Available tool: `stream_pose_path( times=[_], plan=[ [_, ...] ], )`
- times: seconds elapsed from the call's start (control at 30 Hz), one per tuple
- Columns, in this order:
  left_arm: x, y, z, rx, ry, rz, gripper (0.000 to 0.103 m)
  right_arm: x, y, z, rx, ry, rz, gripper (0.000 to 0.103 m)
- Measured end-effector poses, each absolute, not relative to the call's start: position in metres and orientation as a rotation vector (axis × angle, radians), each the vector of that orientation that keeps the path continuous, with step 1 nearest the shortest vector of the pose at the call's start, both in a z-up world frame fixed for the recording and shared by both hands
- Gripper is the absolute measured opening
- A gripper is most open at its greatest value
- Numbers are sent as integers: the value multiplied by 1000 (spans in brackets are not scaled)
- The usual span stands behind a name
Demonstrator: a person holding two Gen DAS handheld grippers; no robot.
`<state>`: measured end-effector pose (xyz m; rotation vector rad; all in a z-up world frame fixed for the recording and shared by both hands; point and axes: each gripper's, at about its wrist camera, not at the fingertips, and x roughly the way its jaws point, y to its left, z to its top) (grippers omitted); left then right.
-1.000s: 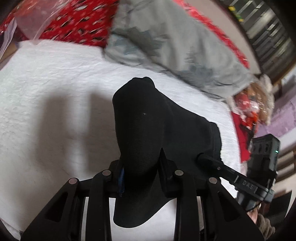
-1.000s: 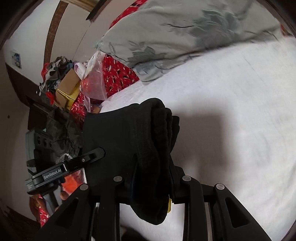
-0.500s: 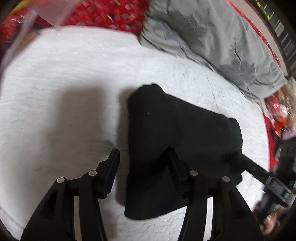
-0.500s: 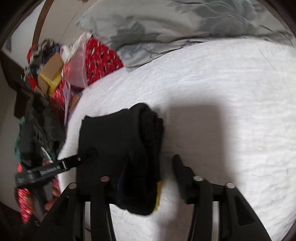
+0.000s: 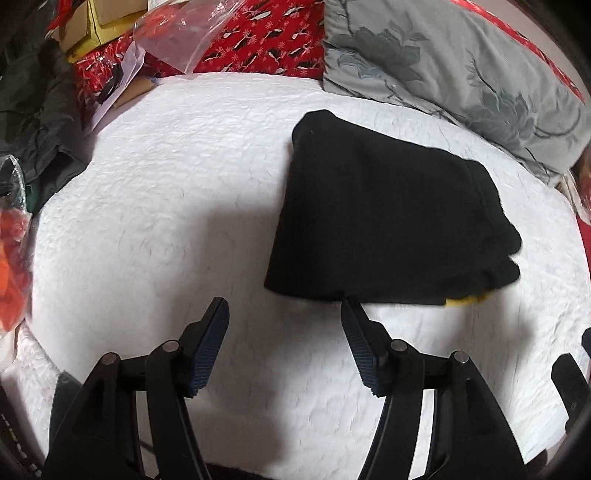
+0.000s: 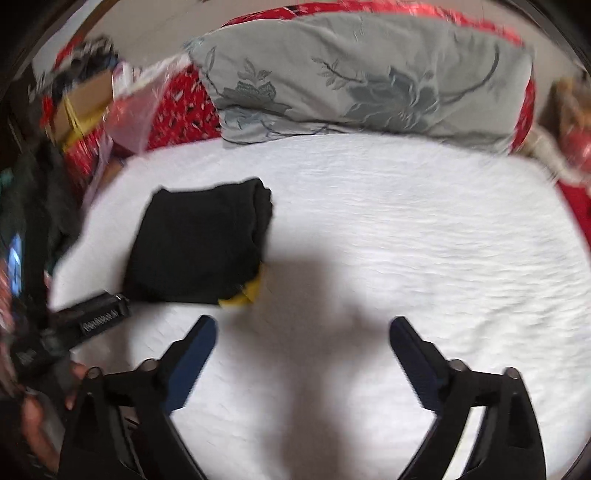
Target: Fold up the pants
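The black pants [image 5: 384, 221] lie folded into a compact bundle on the white quilted bed cover [image 5: 166, 206], with a bit of yellow showing at the near right corner. In the right wrist view the pants [image 6: 199, 243] lie left of centre. My left gripper [image 5: 284, 314] is open and empty, just short of the bundle's near edge. My right gripper [image 6: 301, 325] is open and empty, to the right of the bundle and pulled back from it. The left gripper's finger also shows in the right wrist view [image 6: 96, 319] by the bundle's near left corner.
A grey floral pillow [image 5: 461, 74] lies along the far side of the bed on a red patterned cloth [image 5: 266, 40]. A clear plastic bag [image 5: 173, 37], a cardboard box [image 5: 92, 26] and dark clothing [image 5: 29, 110] crowd the far left edge.
Both grippers let go of the folded pants, opened wide and pulled back. The bundle now rests flat on the bed cover.
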<state>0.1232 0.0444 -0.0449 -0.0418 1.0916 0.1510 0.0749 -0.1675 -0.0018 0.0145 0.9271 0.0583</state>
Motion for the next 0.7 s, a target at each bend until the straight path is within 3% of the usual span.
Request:
stream_pose_path(
  times=[0.7],
  plan=[
    [74,15,-28,-20,1008,139,62,19,-181,17,4,812,28,102]
  ],
)
